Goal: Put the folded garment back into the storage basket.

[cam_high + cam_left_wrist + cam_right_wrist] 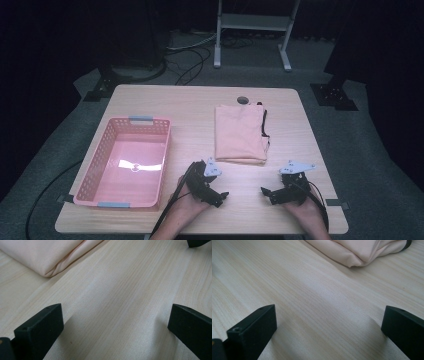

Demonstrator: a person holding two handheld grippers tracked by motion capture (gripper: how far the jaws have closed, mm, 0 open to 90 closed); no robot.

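The folded peach garment [241, 133] is the thing nearest both grippers, and it lies flat on the wooden table [195, 107], right of centre, with a dark trim showing along its right edge. The left gripper [220, 197] is held low over the table's near edge, its jaws spread wide with nothing between them; in the left gripper view only bare wood is seen between the two black jaws, and the garment's near folded corner [47, 257] sits ahead and to the left. The right gripper [267, 194] is likewise held wide apart and empty, just beside the other, and in its own view the garment's other near corner [359, 252] lies ahead, apart from the jaws. The two grippers point inward toward each other, both short of the cloth. Further out, a pink basket [95, 172] stands empty on the left side of the table, well apart from the garment.

The step in hand is judged to be the approach to the garment's near edge. It would be done well if each gripper were brought to its own near corner, the lower jaw slid along the wood beneath all the layers, and the whole stack pinched at once, so that the fold is kept when the cloth is lifted toward the basket
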